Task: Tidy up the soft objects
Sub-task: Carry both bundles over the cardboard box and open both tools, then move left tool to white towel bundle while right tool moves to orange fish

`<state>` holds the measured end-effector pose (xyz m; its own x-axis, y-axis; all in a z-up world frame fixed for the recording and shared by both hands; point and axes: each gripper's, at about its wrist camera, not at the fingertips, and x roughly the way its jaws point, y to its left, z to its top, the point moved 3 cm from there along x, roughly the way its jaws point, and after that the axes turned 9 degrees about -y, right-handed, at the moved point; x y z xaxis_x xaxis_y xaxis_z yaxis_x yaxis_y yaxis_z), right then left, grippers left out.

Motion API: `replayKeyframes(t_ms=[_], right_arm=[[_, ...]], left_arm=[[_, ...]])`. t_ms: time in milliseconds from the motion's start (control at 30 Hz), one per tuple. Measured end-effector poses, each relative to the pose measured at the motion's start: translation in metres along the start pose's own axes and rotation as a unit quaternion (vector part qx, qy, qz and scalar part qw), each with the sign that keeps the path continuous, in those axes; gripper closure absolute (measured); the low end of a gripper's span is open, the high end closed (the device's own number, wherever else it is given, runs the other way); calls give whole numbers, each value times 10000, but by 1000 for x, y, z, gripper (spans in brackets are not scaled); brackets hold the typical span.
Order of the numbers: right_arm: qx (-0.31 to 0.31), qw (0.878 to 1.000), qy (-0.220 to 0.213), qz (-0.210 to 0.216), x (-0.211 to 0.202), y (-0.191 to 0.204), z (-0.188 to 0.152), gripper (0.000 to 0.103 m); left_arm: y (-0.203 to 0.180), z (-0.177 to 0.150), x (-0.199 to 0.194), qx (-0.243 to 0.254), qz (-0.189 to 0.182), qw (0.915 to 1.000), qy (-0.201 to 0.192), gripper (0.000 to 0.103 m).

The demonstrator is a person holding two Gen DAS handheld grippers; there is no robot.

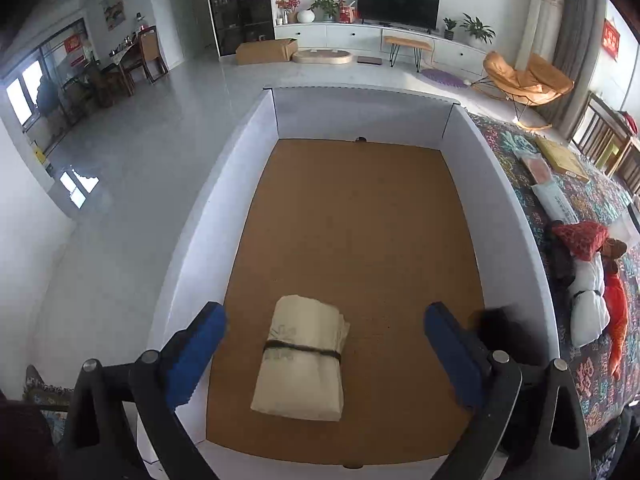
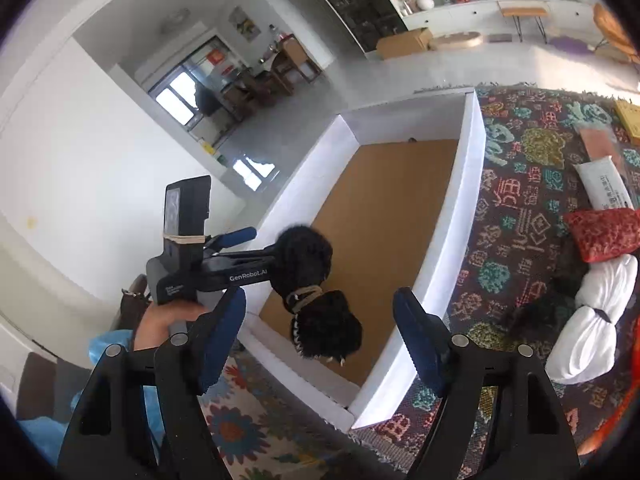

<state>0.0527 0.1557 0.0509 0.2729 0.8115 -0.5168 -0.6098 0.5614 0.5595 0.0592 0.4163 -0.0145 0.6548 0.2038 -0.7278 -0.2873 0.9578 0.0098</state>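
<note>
**Black bundle hangs at an open claw over the box**

We start with the white-walled box (image 1: 192, 248), its brown floor mostly bare. Beside it spreads the patterned blanket (image 2: 520, 208), where a white tied bundle (image 2: 592, 320) and a red bundle (image 2: 604, 232) lie waiting, well apart from the box.

Inside the box, near its close end, lies the beige bundle (image 1: 304, 360), flat and bound with a dark band. The black fuzzy bundle (image 2: 326, 332), tied with a pale cord, sits at the tip of the left gripper (image 1: 325, 314) above the box floor. That claw stands wide apart with nothing between its pads; the black fluff shows against the outer side of one finger, and we cannot tell whether it clings there or is dropping.

The right gripper (image 2: 320, 300) is also spread and empty, above the box's near corner.

Our worry: fuzzy fabric may snag on the finger and get dragged out when the hand withdraws, or fall onto the wall or beige bundle and roll untidily. The cord could also slip loose.
</note>
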Motion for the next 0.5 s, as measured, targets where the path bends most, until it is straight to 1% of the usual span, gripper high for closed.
replayKeyframes(t_ms=[33,67,100,133,167,233,267,300,333,367,433,467,500], right_arm=[[9,9999,-34,-119,-6,-11,-5,24],[-30,9993,-83,-374,-12,-21,-11,24],[-126,9967,-162,-789,-24,-35,-21,24],[-281,9894,-268,-1397,-37,-55,-31,24],[-388,9777,-380,-2030,-52,-78,-42,24],[-205,9512,-551,-3030,-86,-128,-63,24],[31,9380,-609,-3412,-105,-152,-76,24],[328,9266,-656,-3688,-124,-174,-89,24],[599,9203,-707,-3801,-139,-190,-102,24],[801,9171,-740,-3834,-152,-202,-113,23],[1015,9125,-764,-3888,-168,-217,-128,23],[1084,9127,-737,-3871,-170,-221,-134,23],[1132,9159,-694,-3787,-169,-221,-136,23]], left_arm=[[-3,1,-4,-35,-40,9999,-100,4],[-11,1,-9,-32,-81,9998,-199,5],[-18,2,-14,3,-166,9994,-300,4],[-30,4,-20,66,-292,9988,-398,4],[-44,5,-26,159,-451,9977,-490,4],[-80,4,-40,439,-842,9932,-671,4],[-100,2,-48,599,-1050,9899,-743,4],[-123,-3,-56,783,-1290,9853,-800,4],[-145,-7,-64,955,-1528,9800,-848,4],[-169,-14,-71,1135,-1776,9737,-871,4],[-214,-32,-83,1436,-2203,9612,-835,4],[-236,-43,-85,1534,-2408,9553,-761,3],[-256,-54,-85,1618,-2599,9498,-640,3]])
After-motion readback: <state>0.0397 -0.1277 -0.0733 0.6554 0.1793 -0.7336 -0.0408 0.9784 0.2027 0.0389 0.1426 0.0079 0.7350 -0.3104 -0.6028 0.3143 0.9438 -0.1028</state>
